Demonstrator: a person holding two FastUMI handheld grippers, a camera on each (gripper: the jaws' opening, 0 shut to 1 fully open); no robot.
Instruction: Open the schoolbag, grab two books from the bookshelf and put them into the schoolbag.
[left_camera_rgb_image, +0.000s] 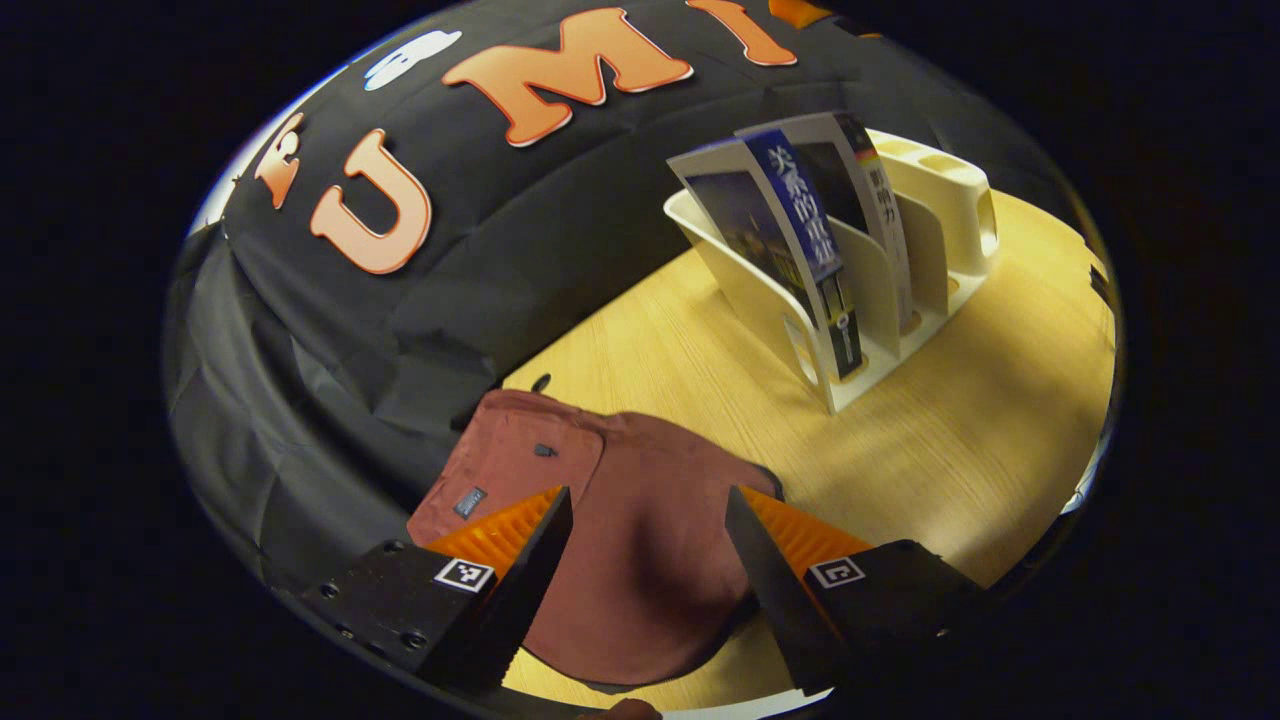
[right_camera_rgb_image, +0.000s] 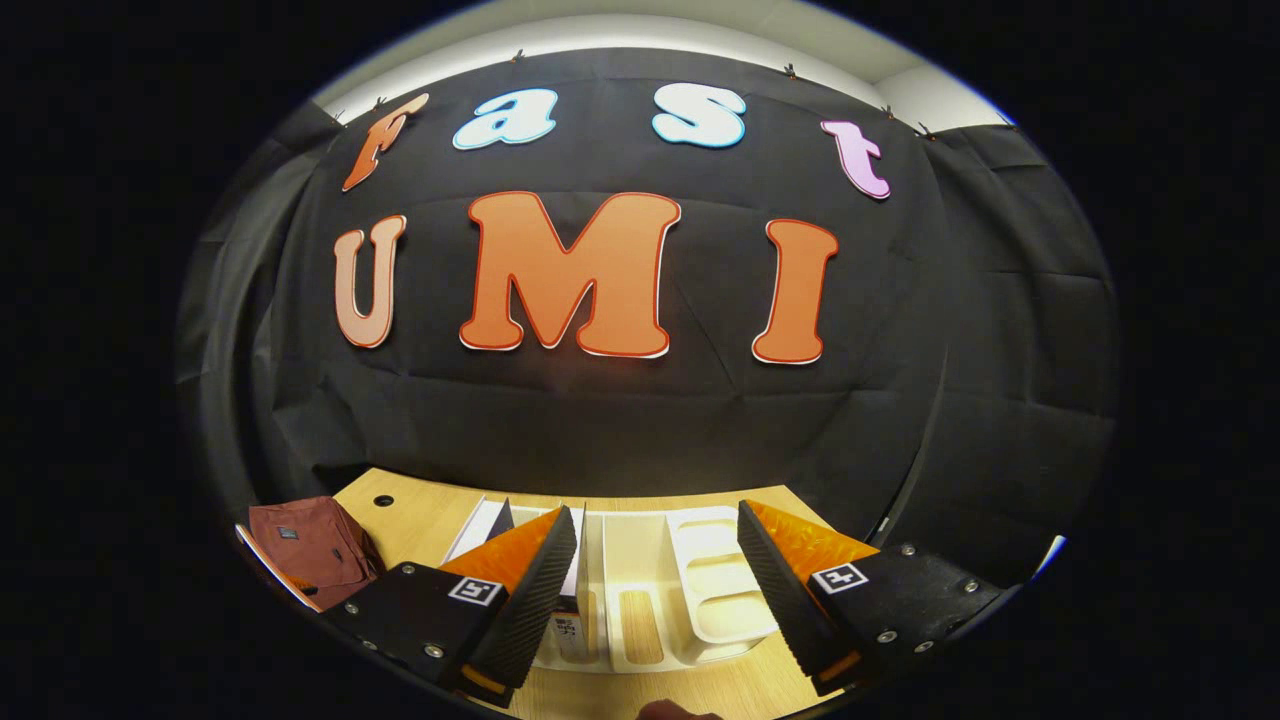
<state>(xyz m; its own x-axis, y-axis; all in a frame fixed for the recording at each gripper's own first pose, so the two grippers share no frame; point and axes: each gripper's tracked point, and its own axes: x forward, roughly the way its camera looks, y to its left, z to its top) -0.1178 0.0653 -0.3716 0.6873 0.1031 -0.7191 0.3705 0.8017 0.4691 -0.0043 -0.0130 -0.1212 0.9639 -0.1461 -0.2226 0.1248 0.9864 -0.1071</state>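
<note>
A dark red schoolbag (left_camera_rgb_image: 640, 550) lies flat on the wooden table (left_camera_rgb_image: 960, 450), its flap down. My left gripper (left_camera_rgb_image: 648, 590) hovers open just above the bag with nothing between its fingers. Beyond it stands a cream bookshelf (left_camera_rgb_image: 900, 270) holding two upright books, one with a blue spine (left_camera_rgb_image: 805, 250) and a paler one (left_camera_rgb_image: 870, 190) behind it. In the right gripper view, my right gripper (right_camera_rgb_image: 655, 590) stands open over the bookshelf (right_camera_rgb_image: 650, 590), whose slots show from above. The schoolbag (right_camera_rgb_image: 310, 545) sits at the far left there.
The black cloth wall (left_camera_rgb_image: 400, 300) rises right behind the bag and along the table's far edge. A small dark hole (right_camera_rgb_image: 383, 500) marks the tabletop near the bag. Bare wood stretches in front of the shelf.
</note>
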